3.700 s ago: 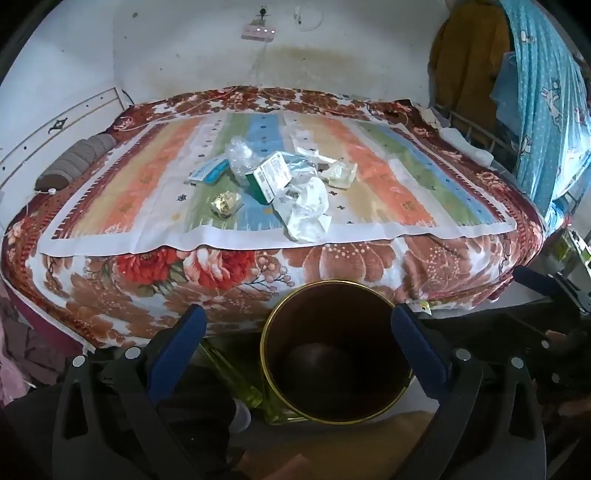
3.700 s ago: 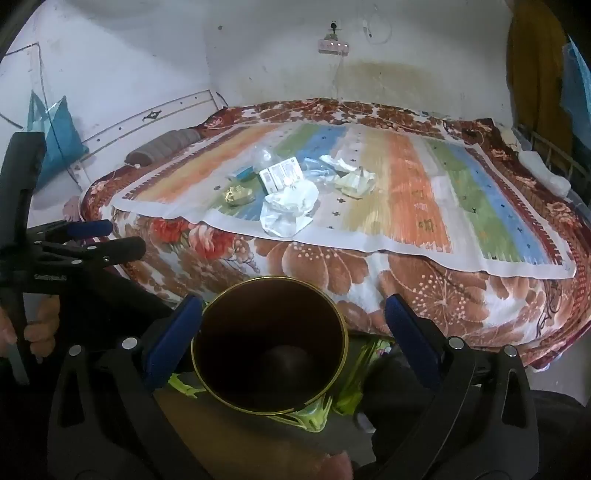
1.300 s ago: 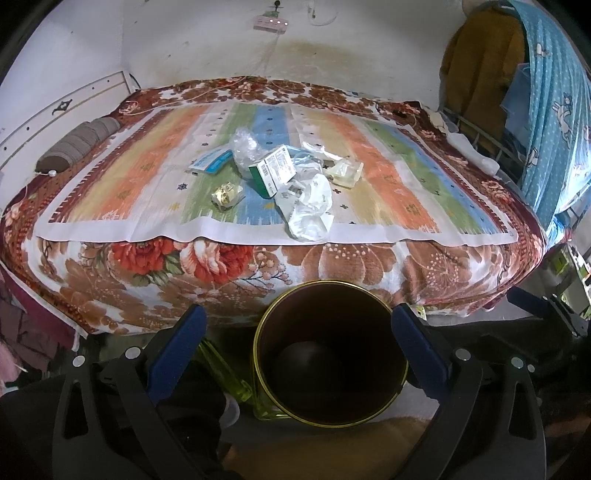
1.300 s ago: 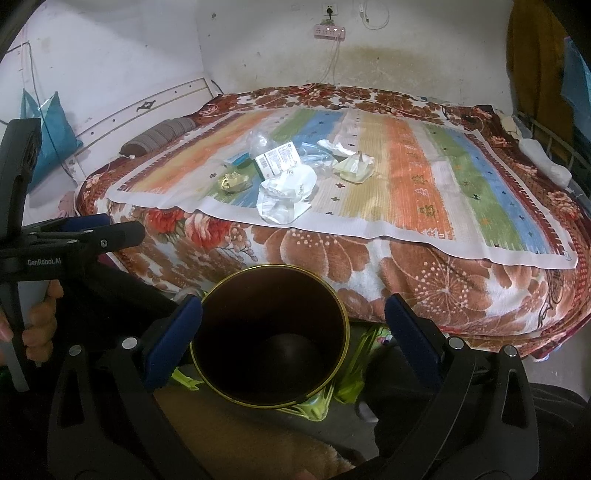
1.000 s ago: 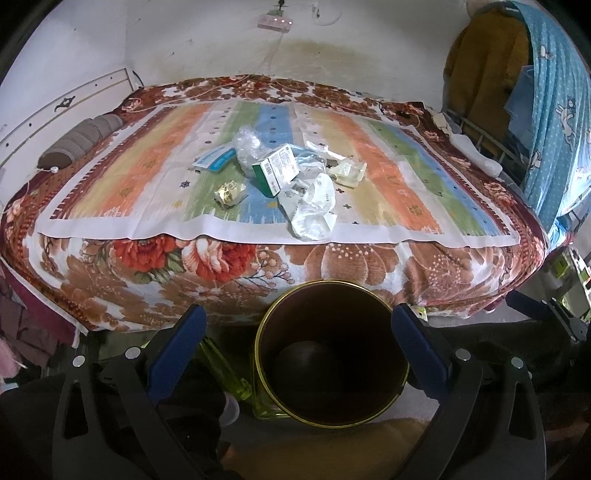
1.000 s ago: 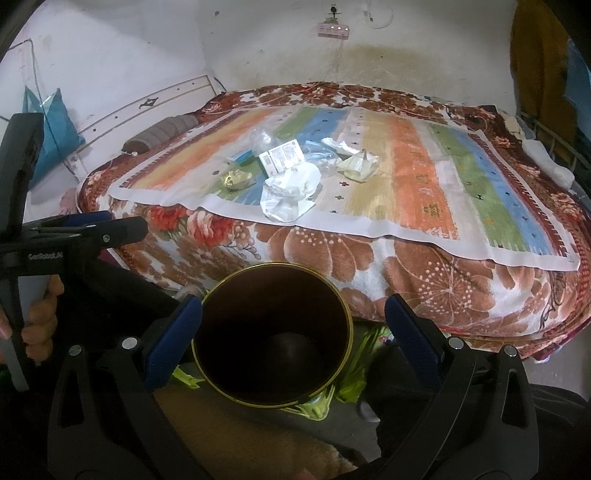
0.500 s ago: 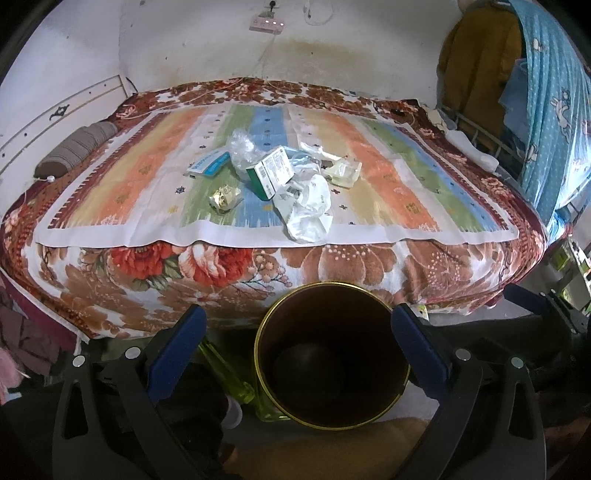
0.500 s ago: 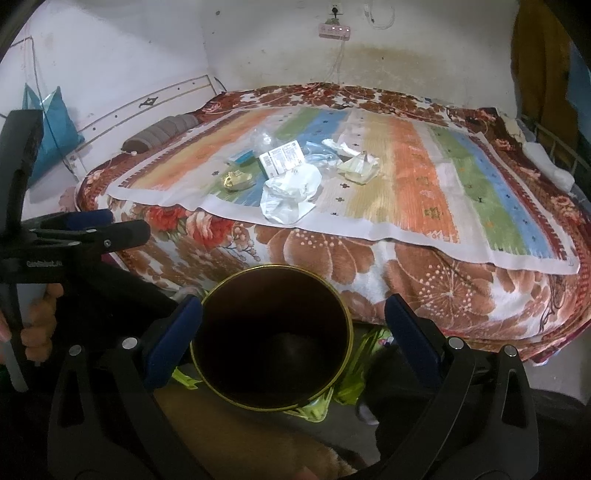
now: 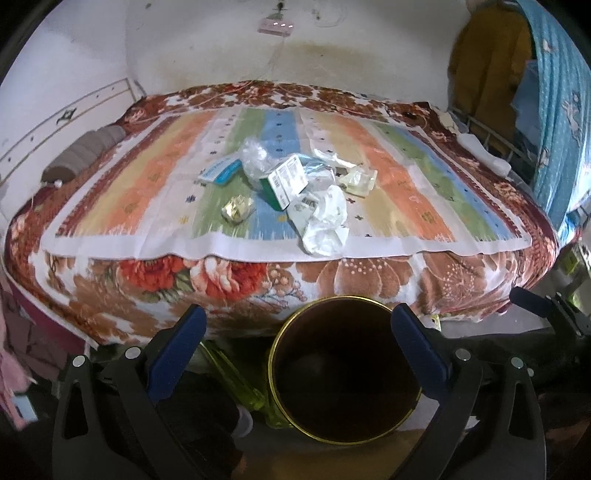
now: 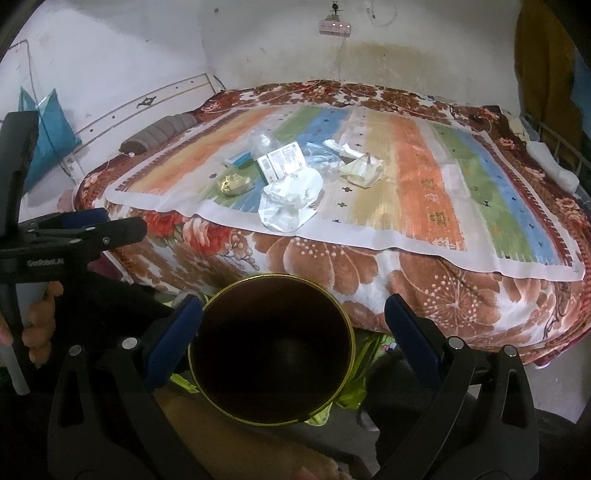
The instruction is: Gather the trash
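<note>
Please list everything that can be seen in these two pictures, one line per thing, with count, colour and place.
bin: one, dark with a gold rim, on the floor by the bed.
bed: one, brown and red flower blanket, against the white wall.
striped mat: one, many colours, on top of the bed.
white wrapper: one, crumpled, near the mat's front edge.
small box: one, white and green, mid mat.
gold foil: one, left of the box.
blue packet: one, far left of the pile.
power strip: one, pinkish, on the wall.
left gripper: black with blue pads, jaws open.
right gripper: same, jaws open.
hand: one, holding the left gripper's handle.
</note>
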